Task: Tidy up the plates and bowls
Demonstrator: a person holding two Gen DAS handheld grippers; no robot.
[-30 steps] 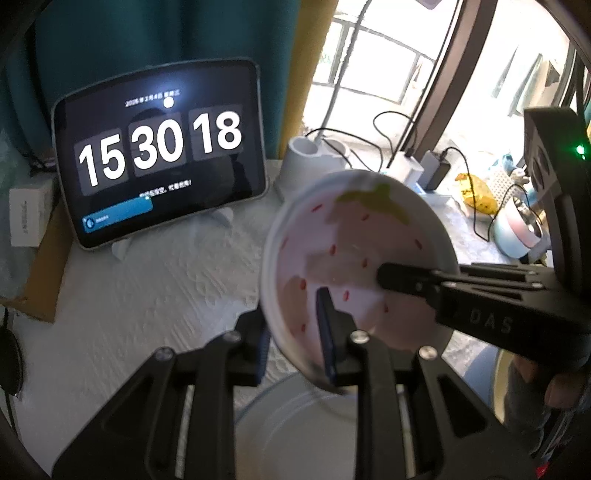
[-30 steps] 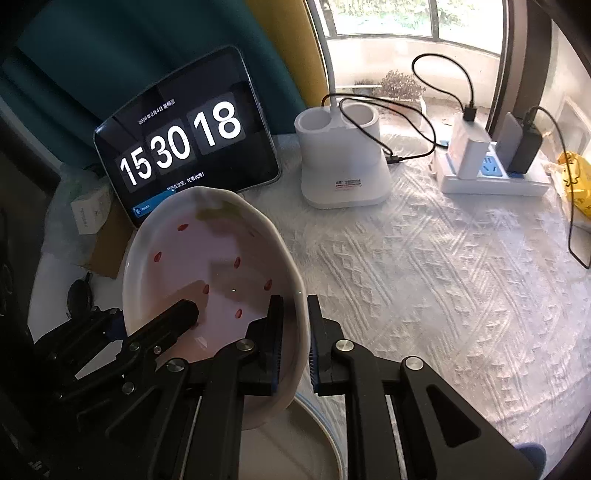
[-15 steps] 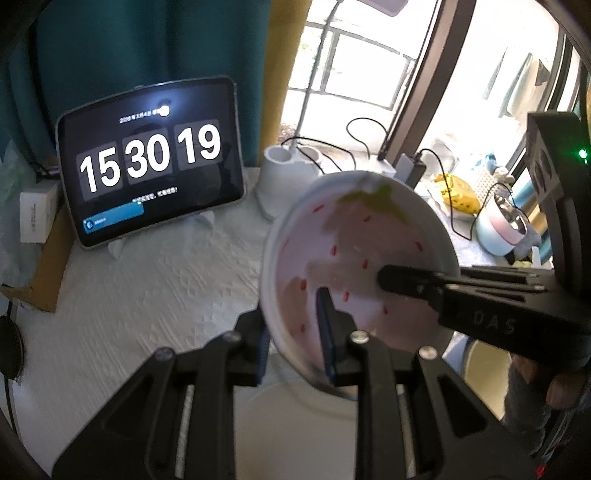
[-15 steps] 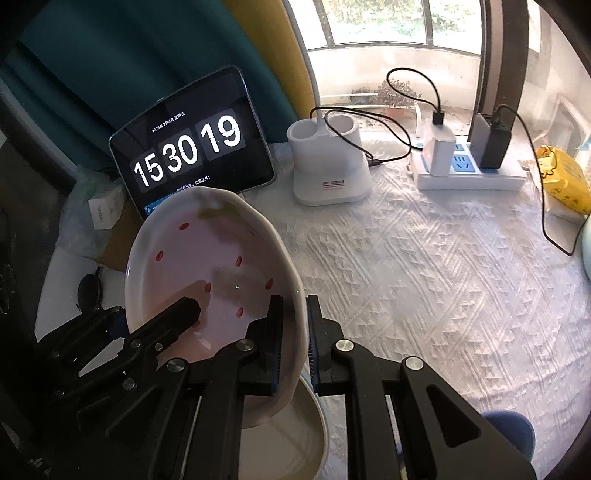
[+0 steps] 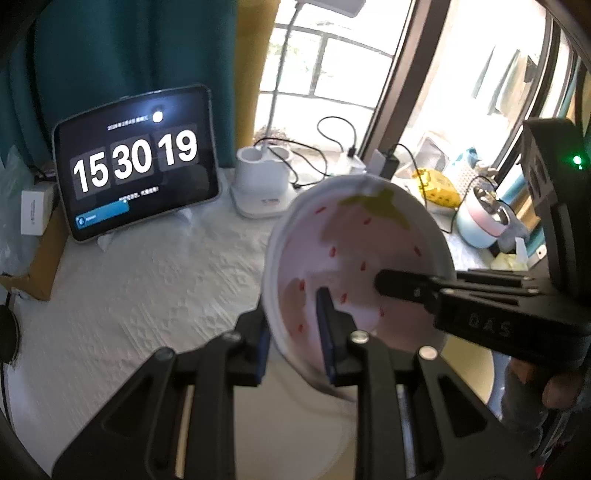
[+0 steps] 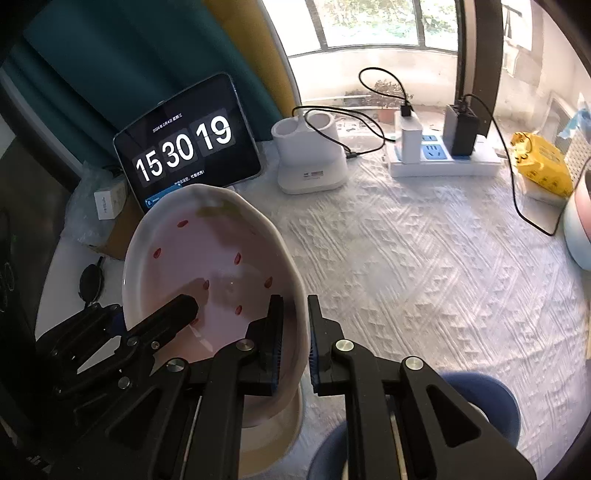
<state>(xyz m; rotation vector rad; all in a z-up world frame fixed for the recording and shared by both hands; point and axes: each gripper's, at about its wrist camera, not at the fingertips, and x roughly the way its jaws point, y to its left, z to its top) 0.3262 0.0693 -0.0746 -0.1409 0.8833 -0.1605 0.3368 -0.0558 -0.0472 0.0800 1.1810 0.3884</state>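
Strawberry-patterned bowl (image 6: 207,273) hangs tilted above the cream plate (image 6: 273,424), both grippers clamped on opposite rims, left gripper (image 5: 295,332), right gripper (image 6: 295,332). Uneven pull could slip it loose.

Teal curtain (image 6: 122,55) — bright window (image 6: 373,18)

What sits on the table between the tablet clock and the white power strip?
The white two-cup holder stands between the tablet clock and the power strip, with a black cable trailing into it; the right wrist view shows this best.
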